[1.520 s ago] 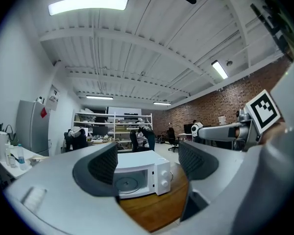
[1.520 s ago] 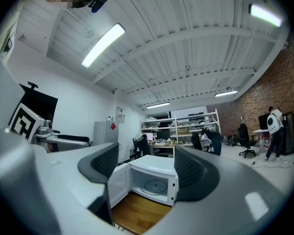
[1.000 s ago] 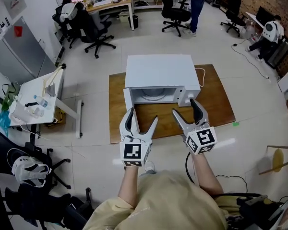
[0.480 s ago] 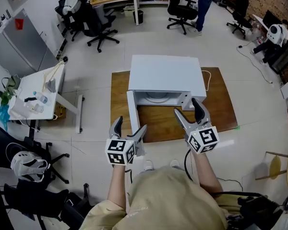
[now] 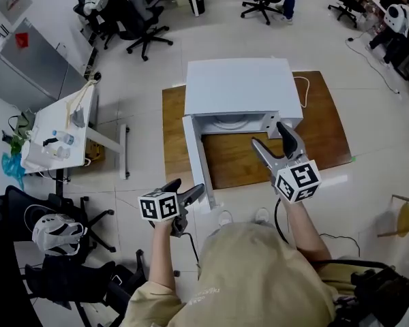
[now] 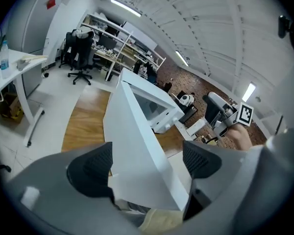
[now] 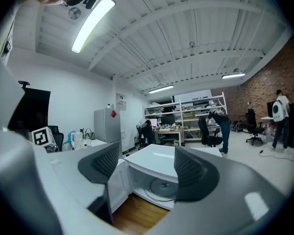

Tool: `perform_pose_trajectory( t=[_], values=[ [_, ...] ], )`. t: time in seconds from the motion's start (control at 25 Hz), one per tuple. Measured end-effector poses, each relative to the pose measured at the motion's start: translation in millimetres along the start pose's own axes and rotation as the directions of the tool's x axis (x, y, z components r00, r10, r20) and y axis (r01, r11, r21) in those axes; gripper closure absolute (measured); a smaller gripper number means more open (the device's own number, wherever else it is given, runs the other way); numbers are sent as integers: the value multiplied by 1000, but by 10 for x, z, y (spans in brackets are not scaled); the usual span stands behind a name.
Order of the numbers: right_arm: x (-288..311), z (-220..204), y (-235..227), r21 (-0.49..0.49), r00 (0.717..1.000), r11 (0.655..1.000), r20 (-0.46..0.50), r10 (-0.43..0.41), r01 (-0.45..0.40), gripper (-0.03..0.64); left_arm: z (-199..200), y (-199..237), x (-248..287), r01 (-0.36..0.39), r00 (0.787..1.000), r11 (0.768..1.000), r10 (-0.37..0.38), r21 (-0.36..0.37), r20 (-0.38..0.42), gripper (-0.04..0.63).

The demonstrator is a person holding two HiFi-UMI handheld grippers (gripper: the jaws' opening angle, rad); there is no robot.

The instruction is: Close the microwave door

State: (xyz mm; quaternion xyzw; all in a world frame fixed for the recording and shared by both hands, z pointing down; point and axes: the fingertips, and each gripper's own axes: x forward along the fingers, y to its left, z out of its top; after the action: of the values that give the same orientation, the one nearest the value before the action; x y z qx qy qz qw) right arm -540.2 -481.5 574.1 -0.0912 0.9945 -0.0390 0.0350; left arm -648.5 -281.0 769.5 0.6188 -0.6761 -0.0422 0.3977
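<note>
The microwave door (image 5: 198, 165) stands wide open, swung out from the left side of the white microwave (image 5: 242, 87) on its wooden board (image 5: 320, 125). The left gripper (image 5: 189, 189) is at the door's free edge. Its fingers have just been opening wide, with the door between them but not clamped. The right gripper (image 5: 268, 133) hovers in front of the microwave, fingers apart and empty.

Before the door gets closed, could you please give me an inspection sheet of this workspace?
Surface: wooden board on tiled floor, bearing the microwave.
Job's things: microwave white; its door stands open.
Clutter: nothing seen on the board.
Grippers: left gripper open, jaws just been opening, door's edge between them, unclamped; right gripper open, empty, before the cavity.
Cables: white cable behind the microwave; black cable by the right forearm.
Surroundings: side table with bottles; office chairs.
</note>
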Motion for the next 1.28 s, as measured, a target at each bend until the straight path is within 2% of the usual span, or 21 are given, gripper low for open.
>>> perform_pose_trajectory(
  t=[0.12,0.16,0.2,0.24,0.36,0.56,0.72,0.96,1.28],
  values=[
    [-24,12,-53,5,1000,1000,-1,-16,16,275,-73,-15,105,5,999,1000,-6,-17,-31,152],
    [-32,17,-72,7,1000,1000,0,-18,18,275,-95,-23,143,15,999,1000,-15,-15,-35,178],
    [-40,25,-83,6,1000,1000,2,-16,16,276,-113,-30,182,27,999,1000,-27,-8,-33,259],
    [-49,37,-85,4,1000,1000,5,-10,10,287,-126,-33,215,39,999,999,-39,2,-24,397],
    [-82,67,-91,3,1000,1000,18,-2,1,330,-127,-25,261,44,999,999,-44,3,21,402],
    [-217,70,-207,13,999,999,8,-44,44,331,-113,-145,368,43,997,998,-41,-41,58,399],
    [-350,118,-309,13,996,996,13,-84,84,331,-83,-260,590,47,996,995,-40,-91,82,370],
    [-517,336,-578,20,987,987,5,-162,162,331,274,-539,953,-52,981,983,83,-174,175,357],
    [-878,509,-675,24,965,965,3,-262,262,331,640,-728,1206,-118,939,947,204,-299,277,348]
  ],
)
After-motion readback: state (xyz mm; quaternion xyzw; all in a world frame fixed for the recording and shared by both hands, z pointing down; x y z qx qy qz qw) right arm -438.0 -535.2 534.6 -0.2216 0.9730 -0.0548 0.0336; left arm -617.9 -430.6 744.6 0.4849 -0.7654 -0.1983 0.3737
